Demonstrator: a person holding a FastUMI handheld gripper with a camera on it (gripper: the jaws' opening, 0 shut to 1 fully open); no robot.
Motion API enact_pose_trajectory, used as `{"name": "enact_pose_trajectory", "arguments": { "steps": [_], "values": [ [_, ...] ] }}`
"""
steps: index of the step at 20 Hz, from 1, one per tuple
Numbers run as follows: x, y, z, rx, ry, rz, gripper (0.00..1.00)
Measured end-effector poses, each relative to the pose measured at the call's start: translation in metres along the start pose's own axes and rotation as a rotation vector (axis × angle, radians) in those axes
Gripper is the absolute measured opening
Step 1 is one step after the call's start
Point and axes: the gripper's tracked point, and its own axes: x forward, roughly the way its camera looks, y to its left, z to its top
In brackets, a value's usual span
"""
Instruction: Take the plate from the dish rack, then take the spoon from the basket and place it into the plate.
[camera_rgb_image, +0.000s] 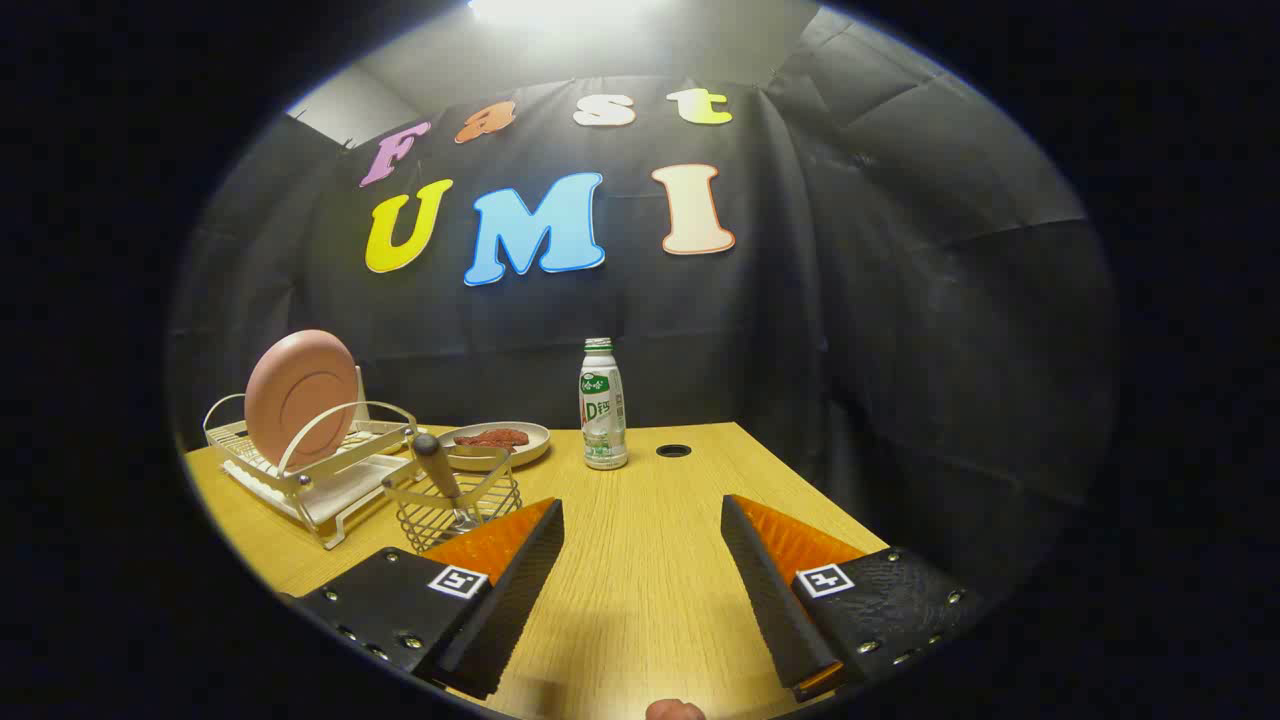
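A pink plate (300, 398) stands upright in a cream dish rack (330, 490) on the far left of the wooden table. Just right of the rack is a wire basket (455, 510) holding a spoon, whose dark handle (435, 465) sticks up out of it. My gripper (640, 520) is open over bare table, with nothing between its orange-and-black fingers (520, 560). The basket sits right beside the left fingertip, and the rack lies beyond it to the left.
A beige dish (525, 450) with something reddish on it lies behind the basket. A white bottle with a green label (603, 405) stands ahead of the fingers near the table's back. A round cable hole (673, 450) is right of it. The table's edge runs off to the right.
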Motion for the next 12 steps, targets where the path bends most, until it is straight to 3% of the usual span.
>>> {"name": "enact_pose_trajectory", "arguments": {
  "steps": [5,12],
  "values": [
    [-0.006,-0.005,0.063,-0.036,-0.063,-0.029,0.96],
    [-0.052,0.031,0.159,-0.070,-0.104,-0.002,0.96]
  ]
}}
